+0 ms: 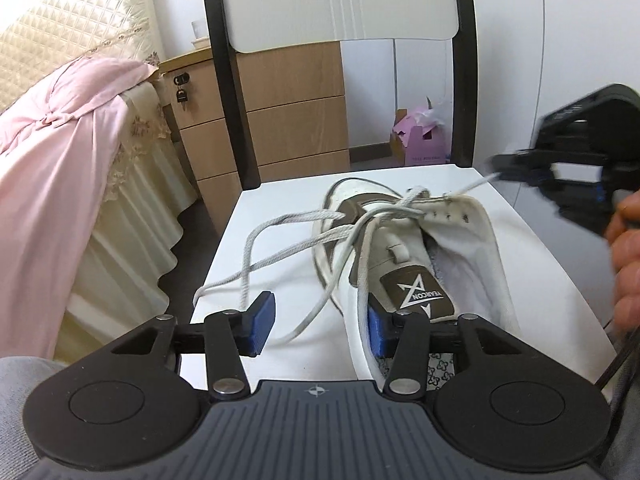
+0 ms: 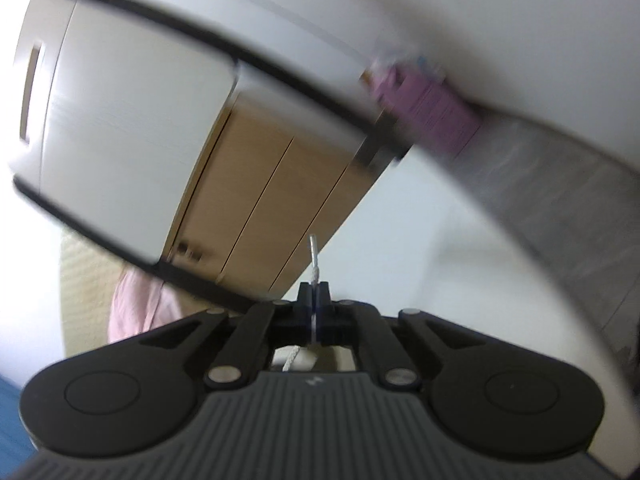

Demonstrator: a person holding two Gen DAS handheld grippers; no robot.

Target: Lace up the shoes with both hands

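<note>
The right tool [image 2: 314, 294] is pinching the white flat lace's tip [image 2: 312, 249] w/ its string running back left to the white-and-brown shoe [image 1: 404, 240], & the left tool [image 1: 316, 320], half spread, sits nearer the loose lace loop [image 1: 256, 252].

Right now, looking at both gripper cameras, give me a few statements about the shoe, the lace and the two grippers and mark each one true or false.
1. The shoe sits on a white chair seat. True.
2. The right gripper stands wide open with nothing in it. False: it is shut on the lace end, whose tip pokes out past the pads.
3. The left gripper is open, a loose lace lying between its fingers. True.
4. The shoe is fully laced and tied in a bow. False: the upper eyelets are empty and the laces hang loose.
5. The shoe's tongue label faces the left wrist camera. True.
</note>
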